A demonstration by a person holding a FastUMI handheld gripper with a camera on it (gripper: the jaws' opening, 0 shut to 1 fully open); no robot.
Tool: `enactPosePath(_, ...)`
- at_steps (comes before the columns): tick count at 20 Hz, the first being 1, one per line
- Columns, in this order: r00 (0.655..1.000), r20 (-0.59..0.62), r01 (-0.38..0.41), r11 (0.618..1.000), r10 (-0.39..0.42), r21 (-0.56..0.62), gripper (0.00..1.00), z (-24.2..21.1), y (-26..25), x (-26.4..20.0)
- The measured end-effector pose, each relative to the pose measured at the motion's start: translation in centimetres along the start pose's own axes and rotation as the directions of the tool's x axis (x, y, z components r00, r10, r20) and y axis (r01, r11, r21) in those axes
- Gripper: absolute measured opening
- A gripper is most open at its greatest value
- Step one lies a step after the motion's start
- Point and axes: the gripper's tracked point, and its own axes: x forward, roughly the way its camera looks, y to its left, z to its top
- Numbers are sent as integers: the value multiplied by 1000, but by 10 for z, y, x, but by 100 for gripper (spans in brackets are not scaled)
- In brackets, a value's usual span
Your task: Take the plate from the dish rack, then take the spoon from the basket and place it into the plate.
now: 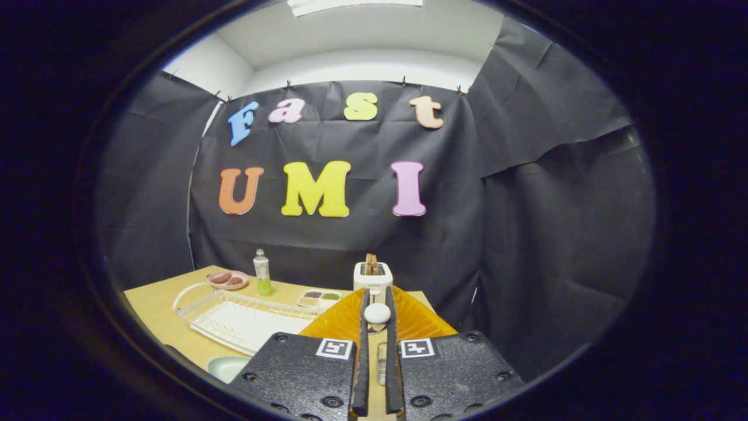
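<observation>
My gripper is raised above the table, and both fingers press on a white spoon whose rounded end shows between them near the tips. Behind and under the fingers lies the orange basket. The pale green plate rests flat on the table, low and to the left of the gripper body. Beyond the plate stands the white wire dish rack on its white tray, with nothing visible in it.
A white toaster with toast in it stands just beyond the fingertips. Along the back of the wooden table are a pink dish with food, a small bottle of green liquid and a small divided tray.
</observation>
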Motion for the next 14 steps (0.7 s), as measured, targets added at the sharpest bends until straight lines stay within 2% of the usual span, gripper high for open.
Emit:
enactPosePath(7, 999, 1, -37, 999, 37, -9, 16, 3, 74, -50)
enactPosePath(14, 988, -81, -132, 991, 130, -13, 17, -65, 175, -69)
